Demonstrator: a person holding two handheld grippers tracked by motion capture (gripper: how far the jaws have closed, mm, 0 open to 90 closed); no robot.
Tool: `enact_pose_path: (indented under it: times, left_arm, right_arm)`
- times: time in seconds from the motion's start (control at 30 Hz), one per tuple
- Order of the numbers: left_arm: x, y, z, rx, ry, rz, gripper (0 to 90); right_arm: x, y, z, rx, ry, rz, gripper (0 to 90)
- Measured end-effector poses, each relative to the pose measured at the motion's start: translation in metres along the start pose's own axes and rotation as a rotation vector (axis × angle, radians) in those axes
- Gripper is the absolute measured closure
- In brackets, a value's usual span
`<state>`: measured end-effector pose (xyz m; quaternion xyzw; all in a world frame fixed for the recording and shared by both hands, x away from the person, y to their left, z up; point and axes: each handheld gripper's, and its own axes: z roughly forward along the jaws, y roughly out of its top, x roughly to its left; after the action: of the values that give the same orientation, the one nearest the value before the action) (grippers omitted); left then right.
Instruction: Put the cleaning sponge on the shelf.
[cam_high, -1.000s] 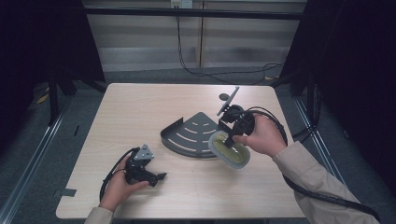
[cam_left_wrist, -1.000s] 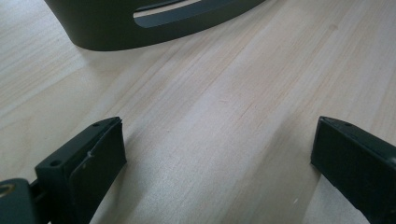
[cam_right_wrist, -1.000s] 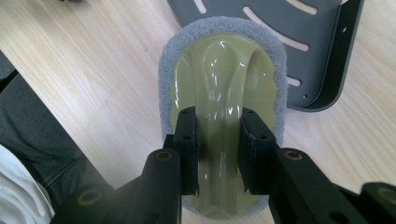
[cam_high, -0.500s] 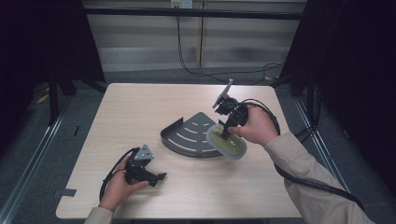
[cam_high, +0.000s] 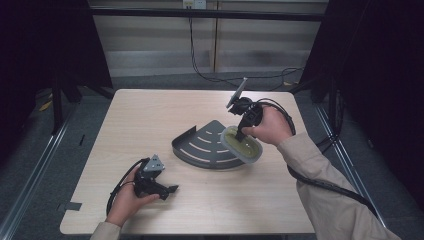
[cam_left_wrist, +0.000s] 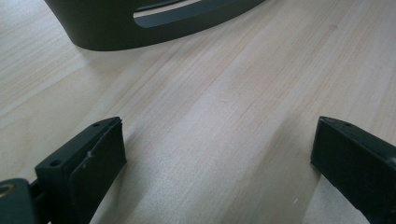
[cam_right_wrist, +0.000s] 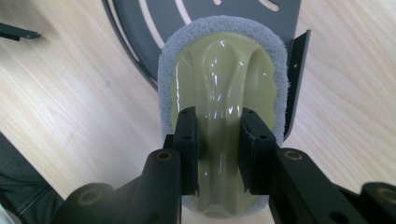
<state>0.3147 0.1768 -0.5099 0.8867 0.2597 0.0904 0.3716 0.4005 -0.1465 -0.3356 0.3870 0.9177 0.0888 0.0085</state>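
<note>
A dark grey quarter-round slotted shelf (cam_high: 202, 145) lies in the middle of the table. My right gripper (cam_high: 239, 135) is shut on the raised ridge of an olive-green scrubber (cam_high: 245, 146) with a grey pad rim. It holds the scrubber over the shelf's right corner. In the right gripper view the jaws (cam_right_wrist: 218, 154) pinch the glossy ridge of the scrubber (cam_right_wrist: 219, 74), with the shelf (cam_right_wrist: 154, 23) beneath it. My left gripper (cam_high: 167, 190) rests on the table at the front left, open, with nothing between its jaws (cam_left_wrist: 217, 163). The shelf's curved wall (cam_left_wrist: 116, 28) lies ahead of it.
The light wooden table (cam_high: 150, 115) has bare room to the left of and behind the shelf. Cables (cam_high: 280, 80) run over the floor beyond the far edge. Dark frame posts stand at both sides.
My right hand has carried the scrubber away from the person and slightly left, further over the shelf's right corner. The left gripper has stayed put.
</note>
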Motion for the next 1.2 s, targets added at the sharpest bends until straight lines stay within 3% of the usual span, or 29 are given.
enact_pose_path:
  times: [1.2]
  left_arm:
    - [0.000,0.000,0.000,0.000,0.000,0.000,2.5]
  right_arm:
    - [-0.024,0.032,0.016,-0.002,-0.015,0.020,71.6]
